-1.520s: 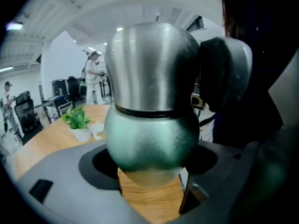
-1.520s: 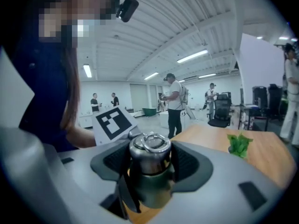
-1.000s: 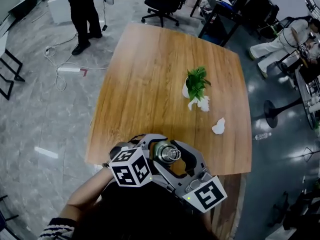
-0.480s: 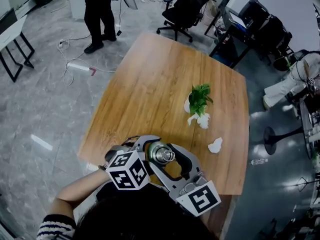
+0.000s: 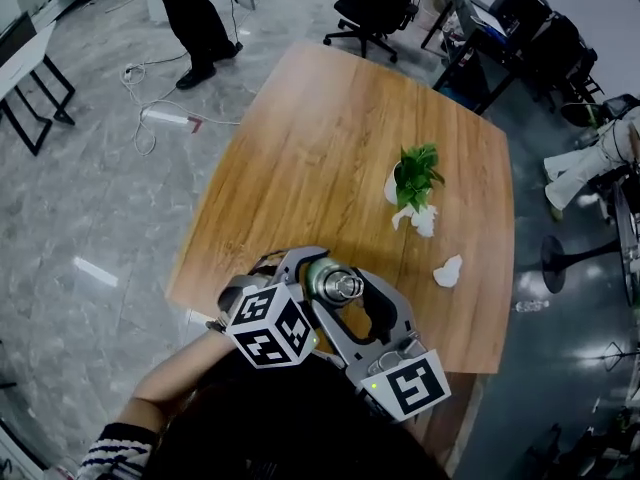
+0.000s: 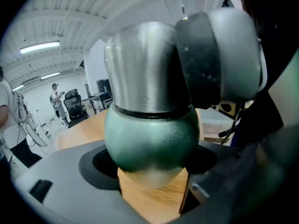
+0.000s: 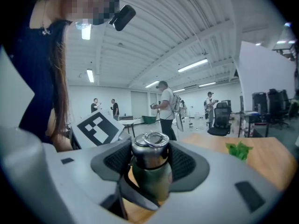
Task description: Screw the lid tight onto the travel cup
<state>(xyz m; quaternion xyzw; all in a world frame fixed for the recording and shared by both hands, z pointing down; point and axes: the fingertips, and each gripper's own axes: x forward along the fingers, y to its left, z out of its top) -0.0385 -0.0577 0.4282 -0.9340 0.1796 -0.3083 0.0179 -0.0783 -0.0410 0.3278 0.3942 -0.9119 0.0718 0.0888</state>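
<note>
A green travel cup (image 6: 152, 139) with a steel lid (image 5: 335, 286) is held just over the near edge of the wooden table (image 5: 330, 148). My left gripper (image 5: 316, 290) is shut on the cup's green body, which fills the left gripper view. My right gripper (image 5: 347, 294) is shut on the lid (image 7: 149, 148), its ribbed pads on either side of the steel cap with its ring handle. In the left gripper view one pad of the right gripper (image 6: 201, 59) presses on the lid (image 6: 145, 69). The cup's base is hidden.
A small potted plant (image 5: 415, 178) in a white pot stands mid-table, with crumpled white paper (image 5: 447, 271) to its near right. A person (image 5: 195, 18) and an office chair (image 5: 375, 3) are beyond the far edge. Cables (image 5: 165, 118) lie on the floor at left.
Both grippers stay clamped on the cup and lid near the table's front edge. The head view has shifted a little; I cannot make out any turn of the lid.
</note>
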